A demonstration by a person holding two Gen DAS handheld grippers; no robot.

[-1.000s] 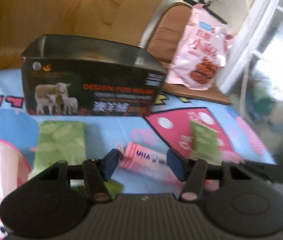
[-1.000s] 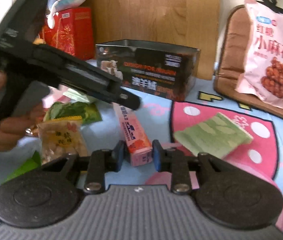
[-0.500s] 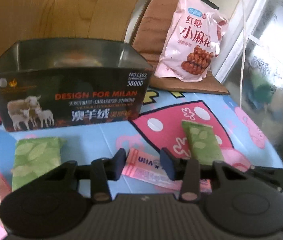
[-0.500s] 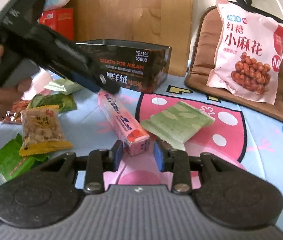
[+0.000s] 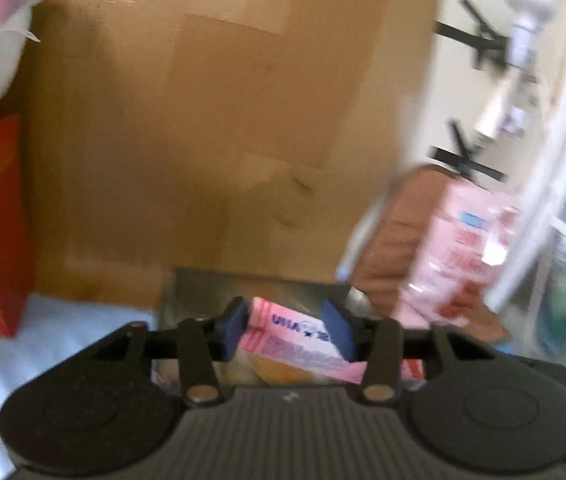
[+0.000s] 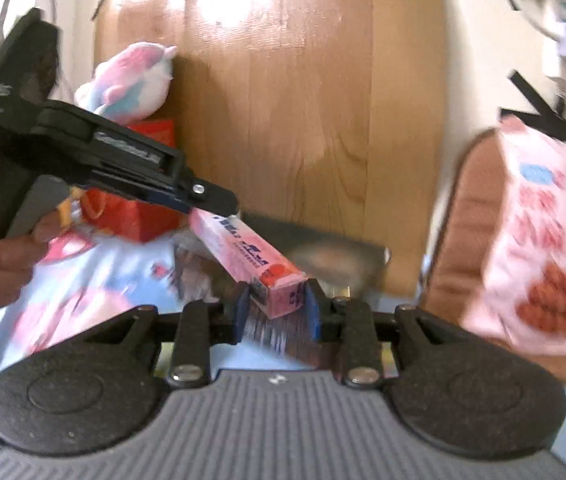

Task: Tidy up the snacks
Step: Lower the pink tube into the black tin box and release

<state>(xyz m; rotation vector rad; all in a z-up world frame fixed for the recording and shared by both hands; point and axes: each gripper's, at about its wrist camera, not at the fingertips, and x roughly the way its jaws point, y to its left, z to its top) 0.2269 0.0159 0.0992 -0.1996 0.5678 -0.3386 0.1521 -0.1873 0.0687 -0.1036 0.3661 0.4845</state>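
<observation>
Lifted since half a second ago, pink snack box [image 6: 257, 258] off the blue cartoon cloth [image 6: 123, 276], both ends clamped, my left gripper [image 5: 289, 330] and right gripper [image 6: 276, 307] each closed on it, held above the open dark tin [image 5: 199, 292], wooden panel [image 5: 203, 120] behind, frames blurred.

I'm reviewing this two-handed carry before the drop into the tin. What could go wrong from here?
1. Both tongs, left and right, grip only the ends of the long pink box; if the hands drift apart or twist, one end may slip.
2. The box hangs tilted over the tin; its low end could catch the rim.
3. Both views are blurred by motion, so aiming looks hurried.
</observation>
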